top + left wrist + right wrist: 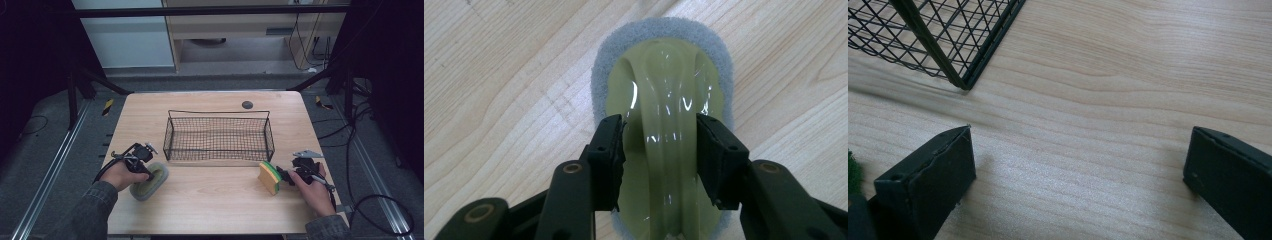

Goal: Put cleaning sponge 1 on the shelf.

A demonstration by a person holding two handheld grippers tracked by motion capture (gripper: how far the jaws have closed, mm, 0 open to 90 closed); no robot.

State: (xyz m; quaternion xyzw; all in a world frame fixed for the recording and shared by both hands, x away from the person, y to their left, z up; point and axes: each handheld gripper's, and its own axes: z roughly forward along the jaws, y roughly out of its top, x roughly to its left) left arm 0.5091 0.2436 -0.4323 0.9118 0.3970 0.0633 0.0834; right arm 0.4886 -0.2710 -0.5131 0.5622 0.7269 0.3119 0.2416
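Observation:
An oval scrubber (664,60), grey foam under a glossy pale-green top with a raised handle, lies flat on the wooden table (215,205) at the front left. My left gripper (659,125) points down over it. Its jaws straddle the handle close to both sides without clearly pressing, so it is open. The same scrubber (150,182) and left gripper (148,172) sit left of the basket. A yellow and green sponge (269,177) stands on edge at the front right. My right gripper (286,175) is just right of it, and this right gripper (1080,135) is wide open over bare wood.
A black wire basket (218,112) stands in the middle of the table, with nothing visible inside; its corner (923,40) is close ahead of the right gripper. A small dark disc (247,105) lies behind it. Cables trail off both grippers toward the table edges.

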